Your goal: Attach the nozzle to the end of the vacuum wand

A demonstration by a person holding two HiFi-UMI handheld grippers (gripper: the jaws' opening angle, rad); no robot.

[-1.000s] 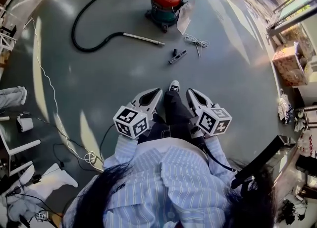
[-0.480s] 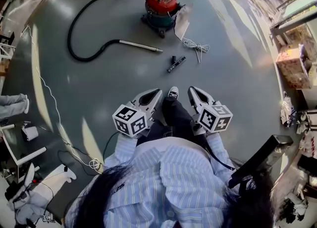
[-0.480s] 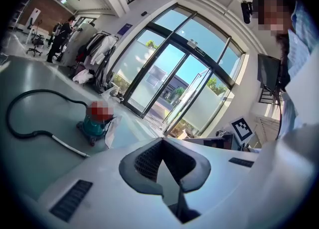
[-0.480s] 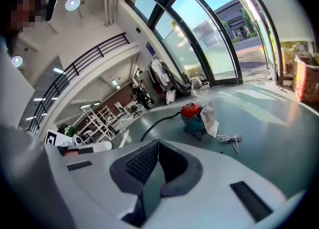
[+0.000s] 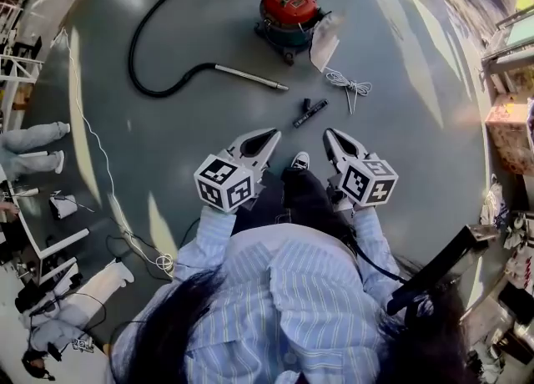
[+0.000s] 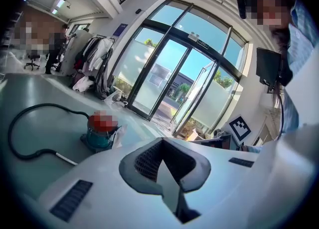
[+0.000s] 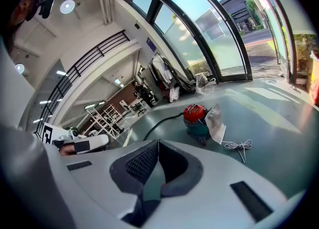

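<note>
**Head view.** We hold the left tongs (image 5: 269, 138) and the right tongs (image 5: 332, 137) side by side above the grey floor (image 5: 192, 132), both pointing toward twelve o'clock. Each pair is fully closed and grips nothing. The black nozzle (image 5: 312, 113) lies on the floor just ahead of the tongs, at twelve o'clock of our shoe (image 5: 299, 160). The vacuum wand (image 5: 250, 78) lies at ten o'clock of the nozzle, apart from it. A black hose (image 5: 132, 55) loops from the wand to the red-topped vacuum cleaner (image 5: 289, 8), which stands at twelve o'clock. A bundled white cord (image 5: 349, 83) lies at one o'clock of the nozzle.
</note>
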